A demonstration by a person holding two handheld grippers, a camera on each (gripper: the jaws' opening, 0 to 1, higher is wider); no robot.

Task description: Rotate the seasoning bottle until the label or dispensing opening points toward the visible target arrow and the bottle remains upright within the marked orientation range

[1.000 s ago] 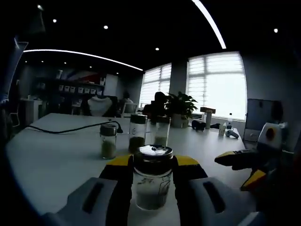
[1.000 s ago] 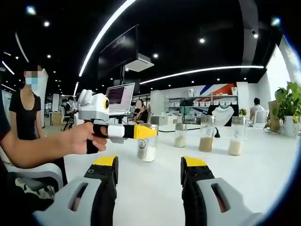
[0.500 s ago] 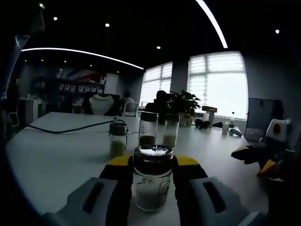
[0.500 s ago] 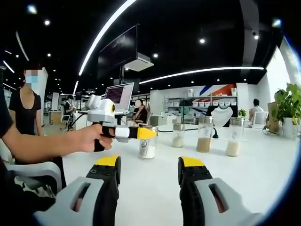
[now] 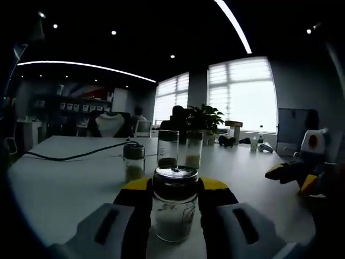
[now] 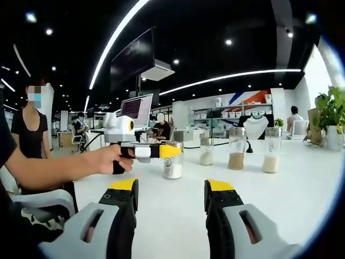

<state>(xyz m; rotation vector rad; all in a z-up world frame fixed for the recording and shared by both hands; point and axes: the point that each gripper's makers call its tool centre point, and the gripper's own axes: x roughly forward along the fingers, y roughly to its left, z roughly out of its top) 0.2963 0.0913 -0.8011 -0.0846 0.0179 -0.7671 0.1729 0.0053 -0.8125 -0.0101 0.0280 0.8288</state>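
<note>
Here, left tool [image 5: 173,195] clamps clear glass seasoning bottle with dark metal lid [image 5: 174,208], white powder inside, upright on white worktop [image 5: 64,189]. Beyond: three clear jars [image 5: 167,148], powder low inside. Right tool [image 6: 170,195] wide apart, empty.

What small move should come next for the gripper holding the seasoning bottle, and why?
Probably a slow turn of the left gripper about the bottle's upright axis. Its jaws are shut on the seasoning bottle, which stands upright on the white table, while the right gripper hangs open and apart. No target arrow is visible, so go in small steps.
</note>
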